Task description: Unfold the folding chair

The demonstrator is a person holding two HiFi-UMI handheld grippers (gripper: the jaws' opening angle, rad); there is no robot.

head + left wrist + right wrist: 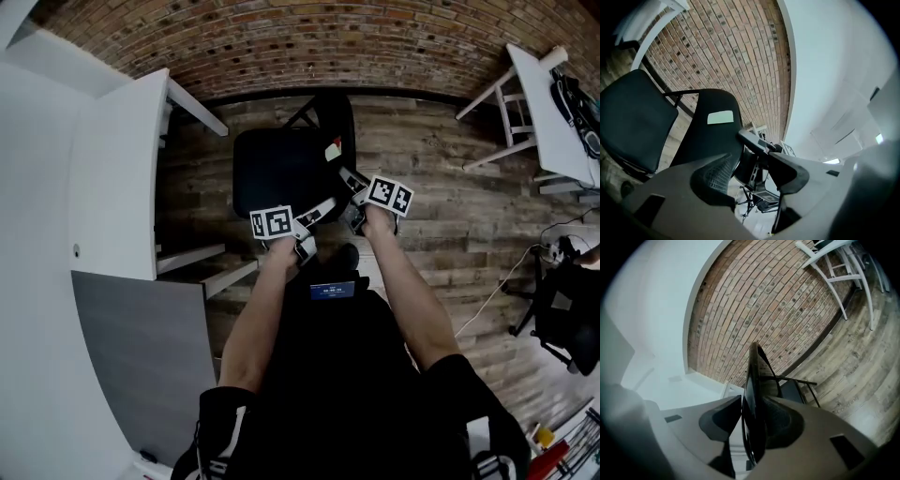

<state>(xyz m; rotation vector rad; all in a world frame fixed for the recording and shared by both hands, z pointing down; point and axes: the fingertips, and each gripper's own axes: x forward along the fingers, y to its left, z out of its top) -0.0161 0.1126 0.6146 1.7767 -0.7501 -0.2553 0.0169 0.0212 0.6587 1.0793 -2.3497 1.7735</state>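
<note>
The black folding chair [281, 173] stands on the wood floor in front of me, seat flat and backrest [335, 127] upright behind it. My right gripper [352, 192] is shut on the backrest's side edge [752, 380], which runs up between its pads [780, 420]. My left gripper [314, 217] hovers open beside the seat's near corner, touching nothing. In the left gripper view the seat [633, 122] and the backrest [710, 140] with its pale label lie beyond the open left gripper [752, 171], and the right gripper [757, 140] shows at the backrest's edge.
A white table [112, 169] stands close at the left, with a grey panel [141, 347] below it. Another white table [553, 103] and a black office chair [562, 314] are at the right. A brick wall [281, 42] runs behind the chair.
</note>
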